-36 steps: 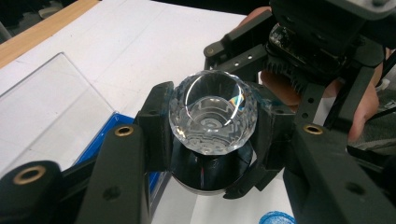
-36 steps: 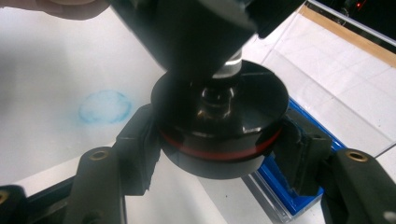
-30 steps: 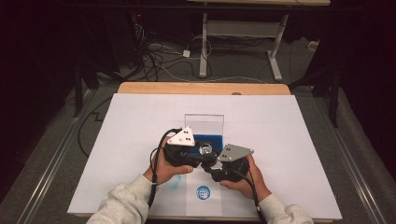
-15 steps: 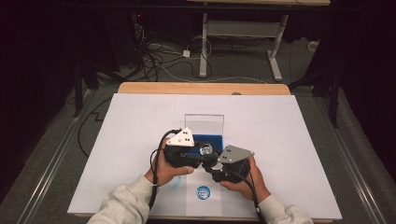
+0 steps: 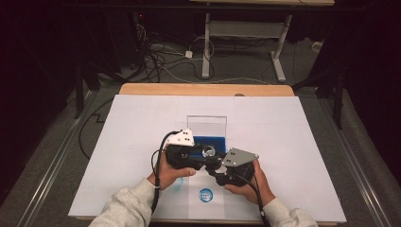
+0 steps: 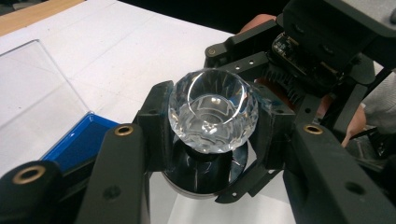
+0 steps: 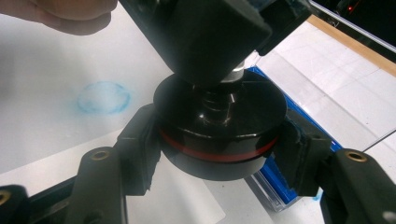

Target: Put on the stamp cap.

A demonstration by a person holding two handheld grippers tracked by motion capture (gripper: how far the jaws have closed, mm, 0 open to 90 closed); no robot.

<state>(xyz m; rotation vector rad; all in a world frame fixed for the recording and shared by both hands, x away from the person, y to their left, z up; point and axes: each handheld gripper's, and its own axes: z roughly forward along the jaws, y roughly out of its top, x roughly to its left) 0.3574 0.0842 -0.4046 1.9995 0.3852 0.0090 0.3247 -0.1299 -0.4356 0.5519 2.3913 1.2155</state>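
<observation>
A stamp with a faceted clear knob (image 6: 212,109) on top and a round black base (image 7: 219,130) with a red ring is held over the white sheet, just in front of the blue ink pad (image 5: 203,141). My left gripper (image 6: 215,123) is shut on the clear knob (image 5: 207,151). My right gripper (image 7: 219,149) is shut on the black base from the opposite side. In the high view the left gripper (image 5: 203,153) and right gripper (image 5: 215,168) meet nose to nose at the middle of the table, each in a hand.
The ink pad's clear lid (image 5: 206,124) stands open behind it. A round blue stamp print (image 5: 205,194) lies near the front edge and a faint blue smudge (image 7: 103,98) lies left of it. White paper (image 5: 283,132) covers the wooden table (image 5: 203,89).
</observation>
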